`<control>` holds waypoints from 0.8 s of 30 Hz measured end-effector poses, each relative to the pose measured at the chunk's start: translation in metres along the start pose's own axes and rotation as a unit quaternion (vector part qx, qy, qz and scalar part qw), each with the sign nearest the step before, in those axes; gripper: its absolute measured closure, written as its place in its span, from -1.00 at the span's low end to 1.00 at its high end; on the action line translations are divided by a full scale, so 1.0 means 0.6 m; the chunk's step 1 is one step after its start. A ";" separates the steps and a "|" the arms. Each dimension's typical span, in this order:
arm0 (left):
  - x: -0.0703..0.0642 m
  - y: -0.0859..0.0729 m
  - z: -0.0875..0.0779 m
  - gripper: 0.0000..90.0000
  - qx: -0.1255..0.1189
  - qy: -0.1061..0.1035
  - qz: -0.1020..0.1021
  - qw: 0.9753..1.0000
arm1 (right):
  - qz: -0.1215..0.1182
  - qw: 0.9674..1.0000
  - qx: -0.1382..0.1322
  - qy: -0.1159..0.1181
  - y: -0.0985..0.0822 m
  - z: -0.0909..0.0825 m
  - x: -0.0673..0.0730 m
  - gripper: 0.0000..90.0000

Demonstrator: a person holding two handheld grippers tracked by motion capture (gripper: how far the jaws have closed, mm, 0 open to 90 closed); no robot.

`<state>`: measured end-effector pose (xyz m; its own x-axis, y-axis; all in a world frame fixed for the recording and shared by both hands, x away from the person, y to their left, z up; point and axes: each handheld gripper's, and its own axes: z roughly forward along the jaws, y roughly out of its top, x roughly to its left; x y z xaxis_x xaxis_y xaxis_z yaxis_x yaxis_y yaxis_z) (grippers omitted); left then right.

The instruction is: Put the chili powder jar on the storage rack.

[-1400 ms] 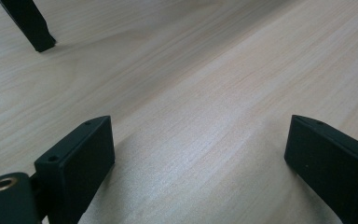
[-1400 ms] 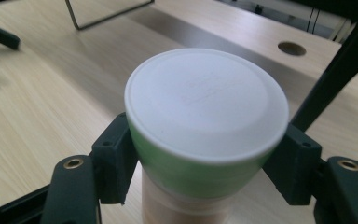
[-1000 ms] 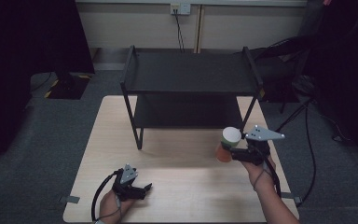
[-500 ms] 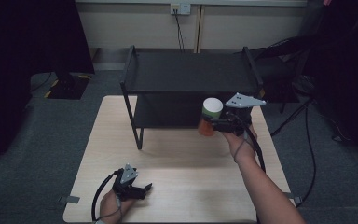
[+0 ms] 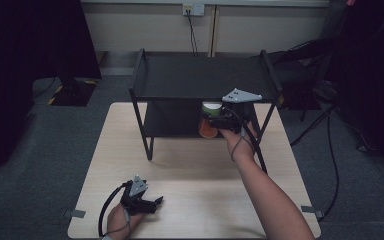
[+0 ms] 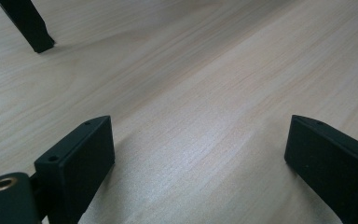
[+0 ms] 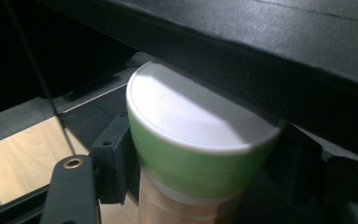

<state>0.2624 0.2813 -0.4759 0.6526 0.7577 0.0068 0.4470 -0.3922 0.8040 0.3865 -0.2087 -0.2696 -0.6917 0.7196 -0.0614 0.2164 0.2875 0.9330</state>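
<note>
An orange jar with a green-rimmed white lid point(image 5: 210, 120) point(image 7: 191, 140) is held by my right gripper point(image 5: 219, 121), which is shut on it just under the top board of the black two-level shelf point(image 5: 205, 77). The jar hangs at the front opening of the shelf's lower level, and its lid nearly touches the underside of the top board point(image 7: 242, 42). My left gripper point(image 5: 152, 204) rests near the table's front left edge, open, with bare wood between its black fingers point(image 6: 81, 158).
The light wooden table point(image 5: 190, 170) carries the shelf at its back half. A shelf leg point(image 6: 28, 28) stands ahead of the left gripper. Cables trail off the table's right side, and grey carpet surrounds it.
My right gripper has carried the jar up and away from the table's right side, forward to the shelf's lower opening. The left gripper has stayed still.
</note>
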 end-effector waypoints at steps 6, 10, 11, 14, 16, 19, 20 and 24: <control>0.000 0.000 0.000 -0.83 0.000 0.000 0.000 1.000 | -0.015 0.999 -0.009 -0.033 -0.009 0.010 0.020 -0.26; 0.000 0.000 0.000 -0.83 0.000 0.000 0.000 1.000 | -0.001 0.999 -0.009 -0.043 -0.019 0.018 0.022 -0.26; 0.000 0.000 0.000 -0.83 0.000 0.000 0.000 1.000 | 0.007 0.999 -0.019 -0.044 -0.027 0.019 0.020 -0.26; 0.000 0.000 0.000 -0.83 0.000 0.000 0.000 1.000 | 0.013 0.998 -0.034 -0.044 -0.039 0.021 0.018 -0.26; 0.000 0.000 0.000 -0.83 0.000 0.000 0.000 1.000 | 0.006 0.998 -0.036 -0.046 -0.041 0.023 0.023 -0.27; 0.000 0.000 0.000 -0.83 0.000 0.000 0.000 1.000 | 0.005 0.998 -0.035 -0.046 -0.040 0.023 0.022 -0.35; 0.000 0.000 0.000 -0.83 0.000 0.000 0.000 1.000 | 0.004 0.998 -0.039 -0.046 -0.042 0.022 0.022 -0.45; 0.000 0.000 0.000 -0.83 -0.001 0.000 0.000 1.000 | -0.005 0.998 -0.052 -0.041 -0.051 0.008 0.018 -0.57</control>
<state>0.2621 0.2812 -0.4761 0.6520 0.7582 0.0063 0.4469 -0.3909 0.8046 0.3759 -0.2069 -0.3004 -0.6332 0.7679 -0.0963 0.1342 0.2315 0.9635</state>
